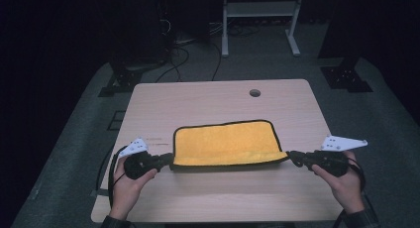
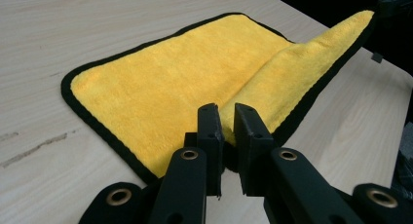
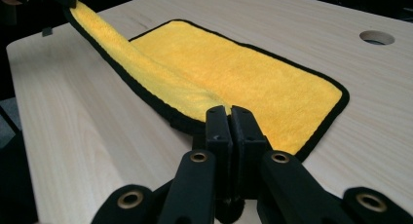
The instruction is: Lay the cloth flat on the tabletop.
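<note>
Cloth point(image 1: 225, 142) lies mid-worktop point(image 1: 218, 96), far half flat. Left tongs point(image 1: 168, 160) pinch its 7 o'clock corner, right tongs point(image 1: 292, 157) its 5 o'clock corner; near edge lifted taut between them. Fold judged just begun: carrying toward 12 o'clock, laying down and releasing remain.
</note>
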Demonstrator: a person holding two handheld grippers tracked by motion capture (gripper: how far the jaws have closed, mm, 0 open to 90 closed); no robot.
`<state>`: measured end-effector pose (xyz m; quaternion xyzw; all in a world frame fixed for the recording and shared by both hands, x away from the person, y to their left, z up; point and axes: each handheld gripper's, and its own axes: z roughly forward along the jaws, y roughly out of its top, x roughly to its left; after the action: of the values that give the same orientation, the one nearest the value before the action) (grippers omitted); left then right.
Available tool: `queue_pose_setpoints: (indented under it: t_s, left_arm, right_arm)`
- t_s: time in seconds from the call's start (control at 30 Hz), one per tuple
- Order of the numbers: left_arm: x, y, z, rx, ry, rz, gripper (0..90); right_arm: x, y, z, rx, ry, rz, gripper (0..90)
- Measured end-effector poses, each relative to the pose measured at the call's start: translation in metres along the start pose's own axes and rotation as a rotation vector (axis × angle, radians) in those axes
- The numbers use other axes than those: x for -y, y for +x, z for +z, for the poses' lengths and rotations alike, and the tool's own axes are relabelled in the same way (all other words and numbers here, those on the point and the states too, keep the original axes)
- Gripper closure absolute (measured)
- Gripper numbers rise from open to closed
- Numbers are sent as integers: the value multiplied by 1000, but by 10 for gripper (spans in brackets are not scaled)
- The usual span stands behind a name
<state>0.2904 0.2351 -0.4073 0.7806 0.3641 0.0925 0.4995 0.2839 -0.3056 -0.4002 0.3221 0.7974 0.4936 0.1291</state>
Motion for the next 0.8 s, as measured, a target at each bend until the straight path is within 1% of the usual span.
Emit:
queue_pose_setpoints:
  t_s: [0.03,0.07,0.13,0.17,0.2,0.23,0.27,0.3,0.33,0.4,0.43,0.47,0.5,0.6,0.67,0.7,0.8]
  left_arm:
    - [0,0,0,0,0,0,814]
    - [3,-2,-3,11,0,-6,814]
    - [5,-4,-5,12,-1,-6,815]
    - [8,-8,-7,13,4,-2,814]
    - [8,-8,-7,13,4,-2,814]
    - [14,-12,-7,16,24,-1,815]
    - [17,-13,-7,22,34,-4,814]
    - [17,-13,-7,22,34,-4,814]
    - [23,-15,-7,27,54,-10,813]
    - [30,-17,-7,33,68,-18,813]
    - [30,-17,-7,33,68,-18,813]
    - [34,-19,-7,35,82,-25,813]
    - [39,-21,-7,40,96,-28,813]
    - [48,-25,-10,38,118,-39,812]
    - [51,-25,-11,35,125,-40,812]
    - [55,-25,-13,31,136,-44,811]
    - [62,-24,-14,28,162,-65,803]
  right_arm:
    - [0,0,0,0,0,0,862]
    - [4,5,-5,-11,-2,-1,862]
    - [6,8,-7,-17,5,-3,861]
    - [11,13,-10,-27,15,-10,861]
    - [11,13,-10,-27,15,-10,861]
    - [14,18,-11,-29,31,-21,861]
    - [17,20,-12,-33,35,-21,861]
    - [19,22,-13,-34,38,-21,861]
    - [21,23,-14,-34,44,-17,861]
    - [26,26,-14,-38,55,-18,861]
    - [28,27,-14,-40,62,-15,861]
    - [28,27,-14,-40,62,-15,861]
    - [34,30,-13,-45,83,-15,861]
    - [41,36,-13,-59,108,-11,861]
    - [43,38,-12,-63,117,-13,861]
    - [47,42,-11,-75,134,-13,861]
    - [54,46,-7,-95,166,-11,861]
